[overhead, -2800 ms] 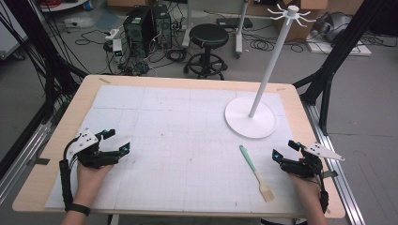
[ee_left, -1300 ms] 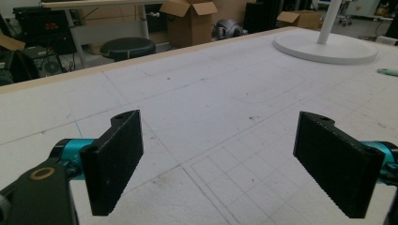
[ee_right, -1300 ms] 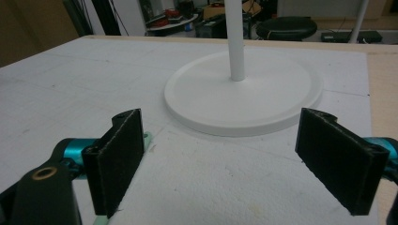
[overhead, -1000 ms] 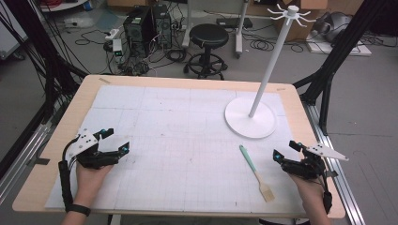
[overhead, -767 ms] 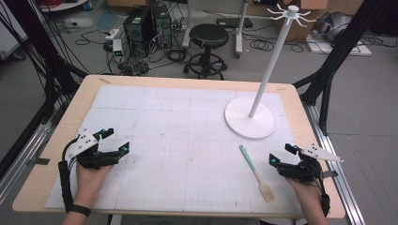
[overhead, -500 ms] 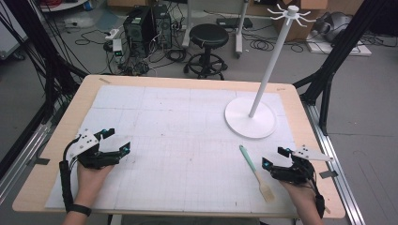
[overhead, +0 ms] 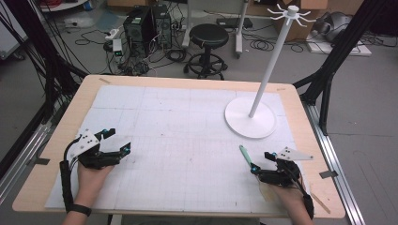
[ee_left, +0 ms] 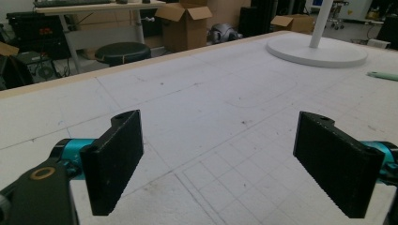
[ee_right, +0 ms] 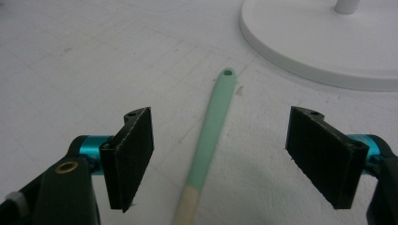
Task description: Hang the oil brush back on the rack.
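Note:
A spatula [overhead: 245, 153] with a mint-green handle and a pale blade lies on the white mat at the front right. In the right gripper view its handle [ee_right: 211, 126] runs up between the two jaws, touching neither. My right gripper [overhead: 261, 161] sits low over the spatula's middle. It is open, and its jaws have just been closing a little. My left gripper [overhead: 119, 140] rests at the front left of the mat, jaws wide apart with only bare mat [ee_left: 218, 140] between them.
A white stand with a round base [overhead: 249, 123] and a tall pole topped by hooks [overhead: 291, 11] rises just beyond the spatula. The gridded mat [overhead: 187, 136] covers the wooden table. A stool [overhead: 209, 35] and computer gear stand on the floor behind.
My right gripper has slid left and slightly down from the table's right edge until its jaws straddle the spatula handle. The left gripper has stayed where it was.

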Demonstrator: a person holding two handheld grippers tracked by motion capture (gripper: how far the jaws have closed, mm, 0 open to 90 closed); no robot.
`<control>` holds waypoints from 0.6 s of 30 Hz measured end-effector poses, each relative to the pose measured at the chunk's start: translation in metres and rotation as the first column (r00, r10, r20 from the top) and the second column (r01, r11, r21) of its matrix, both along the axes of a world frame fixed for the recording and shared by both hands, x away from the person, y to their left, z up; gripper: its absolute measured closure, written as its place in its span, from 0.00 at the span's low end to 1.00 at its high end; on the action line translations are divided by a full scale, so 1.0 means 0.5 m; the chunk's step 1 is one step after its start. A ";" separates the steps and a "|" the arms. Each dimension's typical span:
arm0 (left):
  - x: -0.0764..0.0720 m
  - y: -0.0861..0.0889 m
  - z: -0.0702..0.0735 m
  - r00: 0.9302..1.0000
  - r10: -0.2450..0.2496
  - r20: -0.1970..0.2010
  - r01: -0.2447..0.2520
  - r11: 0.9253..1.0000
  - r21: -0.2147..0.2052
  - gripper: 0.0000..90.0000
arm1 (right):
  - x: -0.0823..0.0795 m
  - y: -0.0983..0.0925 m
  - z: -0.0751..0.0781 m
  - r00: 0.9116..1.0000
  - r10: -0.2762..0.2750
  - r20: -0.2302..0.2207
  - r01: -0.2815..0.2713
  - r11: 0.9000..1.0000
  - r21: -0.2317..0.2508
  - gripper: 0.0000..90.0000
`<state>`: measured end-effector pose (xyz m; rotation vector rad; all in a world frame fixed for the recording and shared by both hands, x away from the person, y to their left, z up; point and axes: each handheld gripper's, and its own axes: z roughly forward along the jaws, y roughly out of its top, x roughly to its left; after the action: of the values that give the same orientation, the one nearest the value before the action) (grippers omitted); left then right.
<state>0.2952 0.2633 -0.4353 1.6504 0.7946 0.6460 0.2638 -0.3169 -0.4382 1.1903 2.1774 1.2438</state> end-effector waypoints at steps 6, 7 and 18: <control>0.000 -0.001 -0.001 1.000 -0.001 -0.002 0.001 1.000 0.004 0.19 | 0.000 0.006 -0.009 0.999 -0.001 -0.032 0.000 1.000 -0.022 0.31; 0.000 -0.001 -0.001 1.000 0.000 -0.002 0.000 1.000 0.004 0.19 | 0.000 0.005 -0.011 0.999 0.000 -0.034 -0.001 1.000 -0.028 0.32; 0.001 -0.002 -0.002 1.000 -0.003 0.000 0.003 1.000 0.001 0.19 | -0.020 0.015 -0.021 0.997 0.016 -0.075 -0.021 0.998 -0.066 0.57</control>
<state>0.2959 0.2624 -0.4363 1.6522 0.7922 0.6443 0.2541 -0.3095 -0.4486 1.2097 2.2695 1.1419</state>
